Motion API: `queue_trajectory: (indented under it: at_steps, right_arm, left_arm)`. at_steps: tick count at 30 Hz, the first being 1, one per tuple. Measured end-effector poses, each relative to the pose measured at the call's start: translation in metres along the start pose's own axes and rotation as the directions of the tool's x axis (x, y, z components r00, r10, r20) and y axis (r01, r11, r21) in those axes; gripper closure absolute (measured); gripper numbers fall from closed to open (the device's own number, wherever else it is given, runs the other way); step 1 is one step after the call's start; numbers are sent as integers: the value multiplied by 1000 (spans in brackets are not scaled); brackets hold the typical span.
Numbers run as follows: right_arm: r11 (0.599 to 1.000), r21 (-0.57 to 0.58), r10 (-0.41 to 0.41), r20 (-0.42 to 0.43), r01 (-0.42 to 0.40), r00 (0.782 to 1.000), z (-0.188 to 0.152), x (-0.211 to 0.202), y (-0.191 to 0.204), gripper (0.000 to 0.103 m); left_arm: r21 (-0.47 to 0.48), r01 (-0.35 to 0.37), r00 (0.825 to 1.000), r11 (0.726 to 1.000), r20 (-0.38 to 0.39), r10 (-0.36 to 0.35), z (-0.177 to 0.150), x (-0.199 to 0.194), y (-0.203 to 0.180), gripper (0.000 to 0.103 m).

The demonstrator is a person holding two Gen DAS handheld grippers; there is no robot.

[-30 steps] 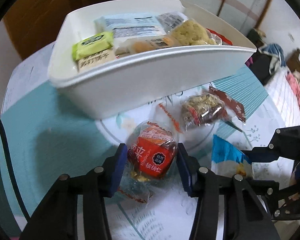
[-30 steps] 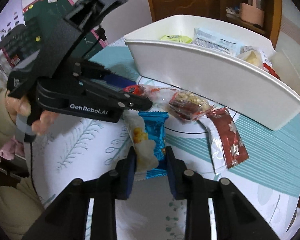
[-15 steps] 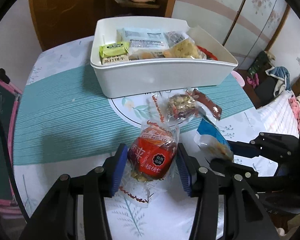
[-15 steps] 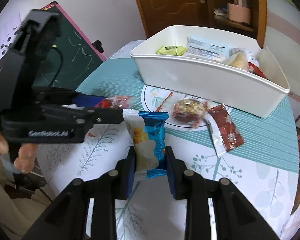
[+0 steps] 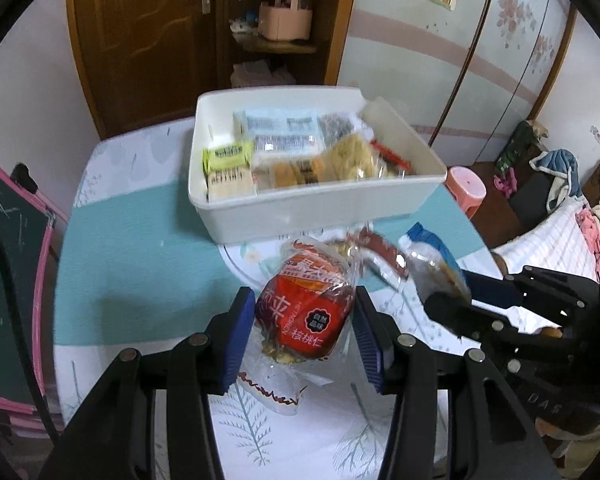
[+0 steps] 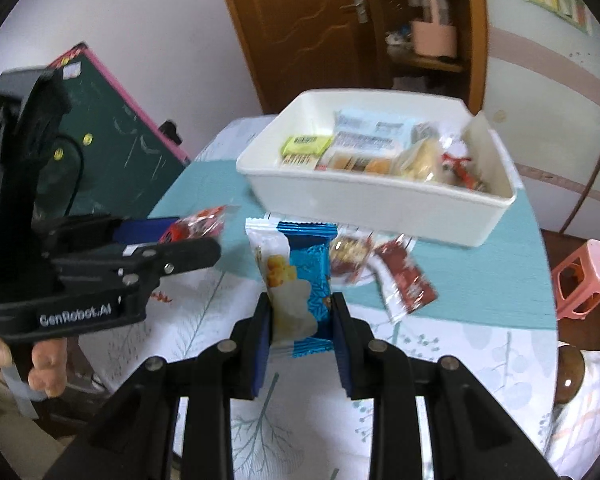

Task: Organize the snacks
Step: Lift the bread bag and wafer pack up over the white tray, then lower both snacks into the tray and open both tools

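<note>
One bin (image 5: pixel 316 208), two grippers (image 5: pixel 302 330) (image 6: pixel 300 316).

In the left wrist view the red walnut snack packet (image 5: pixel 305 312) hides most of the nut snack behind it, and the dark red sachet (image 5: pixel 380 254) beside it is smeared by motion. The packets inside the white bin (image 5: pixel 320 204) are blurred, so their print is not readable. In the right wrist view the blue popcorn packet (image 6: pixel 300 284) covers part of what may be a nut snack (image 6: pixel 346 256).

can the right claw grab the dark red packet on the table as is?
Probably not yet. The right claw is shut on the blue-and-white snack, so its jaws are occupied. The dark red packet lies uncovered beside the white bin.
</note>
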State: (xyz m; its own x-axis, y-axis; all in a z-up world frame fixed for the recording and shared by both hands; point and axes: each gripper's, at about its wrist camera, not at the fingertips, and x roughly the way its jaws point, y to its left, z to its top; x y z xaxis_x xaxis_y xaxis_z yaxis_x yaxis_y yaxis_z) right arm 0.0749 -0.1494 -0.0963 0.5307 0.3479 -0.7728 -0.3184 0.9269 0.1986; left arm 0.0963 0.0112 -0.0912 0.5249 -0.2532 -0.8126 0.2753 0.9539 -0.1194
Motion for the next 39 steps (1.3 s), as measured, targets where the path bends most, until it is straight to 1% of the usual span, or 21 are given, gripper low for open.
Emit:
queue_trajectory:
  at_steps: [5, 10, 17, 23, 27, 31, 36, 39]
  right_arm:
    - [999, 24, -29, 74, 28, 997, 35, -22, -4, 75]
    - [998, 54, -32, 154, 24, 988, 70, -43, -9, 75]
    - [997, 72, -57, 229, 41, 972, 113, -59, -17, 75]
    - [995, 82, -80, 294, 58, 953, 147, -68, -24, 75]
    - [993, 89, -97, 313, 72, 945, 164, -66, -29, 75]
    - [990, 106, -120, 320, 90, 940, 175, -59, -35, 74]
    - [985, 126, -151, 302, 118, 941, 184, -44, -45, 74]
    - [982, 139, -166, 279, 131, 946, 186, -32, -53, 74]
  left_arm:
    - [17, -22, 998, 1000, 67, 21, 31, -21, -4, 56]
    - [28, -44, 991, 999, 130, 40, 62, -39, -7, 55]
    - [38, -77, 974, 996, 217, 67, 111, -55, -13, 55]
    - [32, -94, 957, 995, 279, 81, 151, -57, -18, 55]
    - [23, -101, 950, 995, 300, 89, 173, -52, -21, 55]
    - [16, -116, 944, 993, 312, 105, 188, -40, -25, 55]
    - [3, -118, 952, 993, 284, 112, 193, -17, -23, 55]
    - [-3, -125, 958, 992, 261, 122, 196, 0, -21, 55]
